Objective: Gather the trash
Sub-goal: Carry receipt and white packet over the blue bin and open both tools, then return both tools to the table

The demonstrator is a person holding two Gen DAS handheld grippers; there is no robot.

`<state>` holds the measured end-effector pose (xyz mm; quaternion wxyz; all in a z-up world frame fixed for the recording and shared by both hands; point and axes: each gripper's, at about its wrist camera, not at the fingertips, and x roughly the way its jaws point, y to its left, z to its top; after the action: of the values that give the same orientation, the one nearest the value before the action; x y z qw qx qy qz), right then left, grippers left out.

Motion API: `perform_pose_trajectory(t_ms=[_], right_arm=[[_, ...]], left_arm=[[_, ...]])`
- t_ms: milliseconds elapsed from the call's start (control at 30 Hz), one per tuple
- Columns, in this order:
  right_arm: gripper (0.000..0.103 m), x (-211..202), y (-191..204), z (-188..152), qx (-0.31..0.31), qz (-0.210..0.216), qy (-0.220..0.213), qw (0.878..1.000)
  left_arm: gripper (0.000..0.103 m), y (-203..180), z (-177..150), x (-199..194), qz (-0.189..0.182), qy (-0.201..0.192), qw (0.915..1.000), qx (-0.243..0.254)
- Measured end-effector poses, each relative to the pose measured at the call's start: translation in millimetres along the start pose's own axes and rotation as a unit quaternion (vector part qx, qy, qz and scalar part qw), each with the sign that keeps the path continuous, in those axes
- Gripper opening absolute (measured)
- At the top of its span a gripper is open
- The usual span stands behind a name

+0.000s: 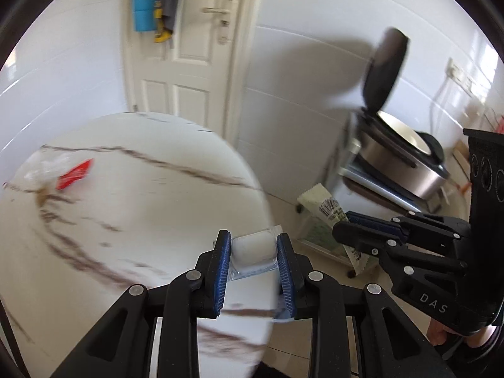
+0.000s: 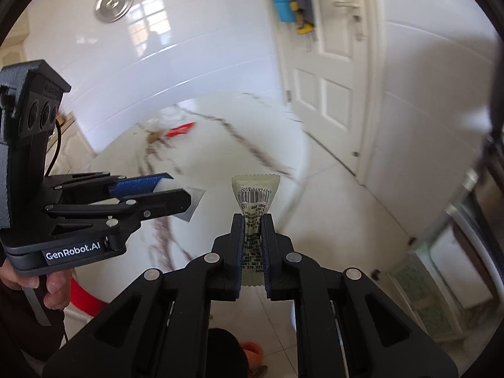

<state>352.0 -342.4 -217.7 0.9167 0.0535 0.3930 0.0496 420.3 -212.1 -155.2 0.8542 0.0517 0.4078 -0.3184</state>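
Red wrapper [image 1: 75,174], one; held wrappers, two.

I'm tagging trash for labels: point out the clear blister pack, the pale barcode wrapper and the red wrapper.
clear blister pack [image 1: 253,249], left wrist view, its white raised bubble.
pale barcode wrapper [image 2: 255,189], right wrist view, its upper printed end.
red wrapper [image 1: 75,174], left wrist view, its middle.

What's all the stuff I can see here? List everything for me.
Clear plastic blister pack: one, transparent, clamped in the left gripper.
Pale green sachet with barcode: one, clamped in the right gripper.
Red wrapper: one, on the table's far side.
Clear crumpled bag: one, beside the red wrapper.
Round white marble table: one, brown veins.
White panelled door: one, behind the table.
Steel pedal bin: one, black lid open.
Left gripper: black, blue pads.
Right gripper: black.
Hand: one, holding the left gripper.
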Motion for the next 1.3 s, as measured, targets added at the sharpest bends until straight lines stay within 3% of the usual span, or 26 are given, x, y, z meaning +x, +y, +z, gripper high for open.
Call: perform_pose_trajectory(t_ms=[233, 433, 667, 733, 833, 1033, 1200, 1300], right_arm=[[0.011, -21.4, -89.3, -41.1, 0.081, -0.050, 0.012, 0.995], [0.011, -15.4, -135.3, -65.4, 0.129, -0.063, 0.031, 0.989], [0.011, -3.0, -165.7, -79.5, 0.157, -0.061, 0.047, 0.985], [0.012, -0.2, -166.4, -81.5, 0.160, -0.056, 0.050, 0.984], [0.020, 7.7, -167.7, -83.0, 0.165, -0.046, 0.053, 0.984], [0.033, 7.7, -164.7, -82.1, 0.169, -0.052, 0.052, 0.983], [0.041, -17.0, -147.7, -72.6, 0.158, -0.063, 0.030, 0.985], [0.050, -36.0, -129.9, -62.6, 0.145, -0.066, 0.010, 0.987]], left_arm=[[0.025, -78.8, 7.3, 83.6, -0.046, 0.072, 0.9950, 0.053], [0.021, -97.0, 16.4, 145.4, -0.054, 0.117, 0.9882, 0.083], [0.033, -100.0, 28.3, 191.8, -0.031, 0.134, 0.9874, 0.078], [0.042, -97.6, 28.0, 193.2, -0.023, 0.132, 0.9881, 0.075], [0.058, -102.7, 29.4, 191.3, -0.005, 0.114, 0.9904, 0.079], [0.064, -113.0, 28.1, 159.8, -0.001, 0.079, 0.9942, 0.074], [0.068, -108.4, 22.9, 113.5, -0.002, 0.051, 0.9962, 0.070], [0.076, -94.4, 17.4, 72.8, -0.004, 0.027, 0.9976, 0.064]])
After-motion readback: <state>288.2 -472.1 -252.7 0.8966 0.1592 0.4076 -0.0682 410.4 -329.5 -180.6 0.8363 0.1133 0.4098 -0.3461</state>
